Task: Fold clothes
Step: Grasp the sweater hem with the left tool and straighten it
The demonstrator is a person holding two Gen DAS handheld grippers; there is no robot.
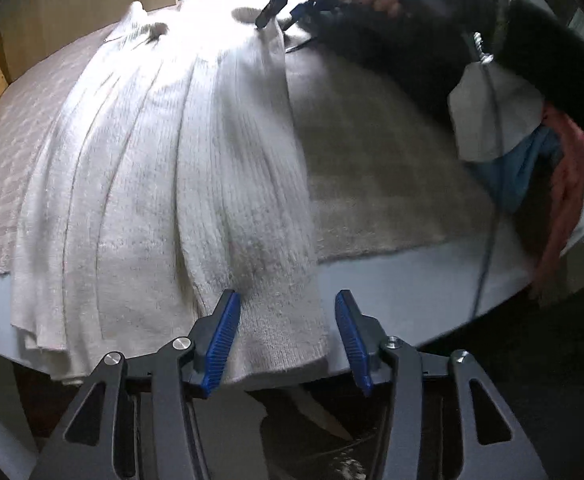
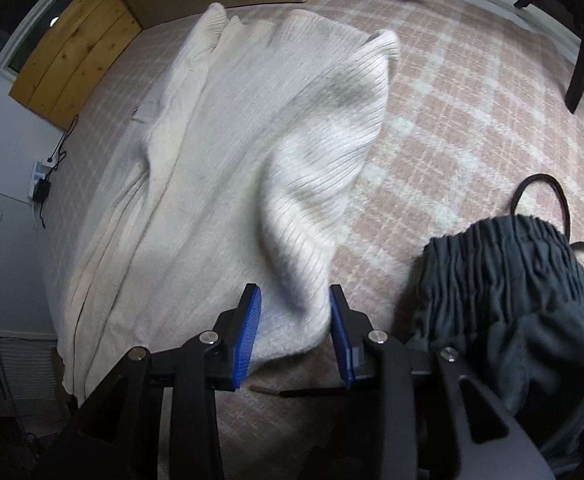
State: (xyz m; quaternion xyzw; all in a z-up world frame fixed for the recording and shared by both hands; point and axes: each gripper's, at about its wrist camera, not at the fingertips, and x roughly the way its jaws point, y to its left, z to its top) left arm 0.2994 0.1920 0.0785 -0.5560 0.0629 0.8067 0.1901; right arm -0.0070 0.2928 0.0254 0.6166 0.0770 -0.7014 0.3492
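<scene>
Pink checked blanket [image 1: 20, 152] is seen spread over a white table [image 1: 371, 280] in the left wrist view, with a wooden panel at the upper left of the frame. A white ribbed sweater [image 1: 152, 184] is laid lengthwise down the middle, folded into long pleats, its hem hanging over the table's near edge. The left gripper [image 1: 288, 340] is held at that hem with its jaws partly open; the knit lies between the blue pads, against the left one, but is not pinched. At the top of the frame the right gripper [image 1: 280, 14] is seen at the sweater's far end. A risk is judged here: the unheld hem could slide off the edge and drag the pleats apart.

Checked blanket again fills the right wrist view, a dark grey garment [image 2: 511, 300] bunched at the lower right of the frame. The right gripper's jaws are partly open around a raised ridge of the sweater; the right pad is touched by the knit, the left stands clear, so nothing is clamped. That standing ridge could topple sideways, it is reckoned, leaving a crooked fold, and a pad could snag the loose knit if withdrawn carelessly.
</scene>
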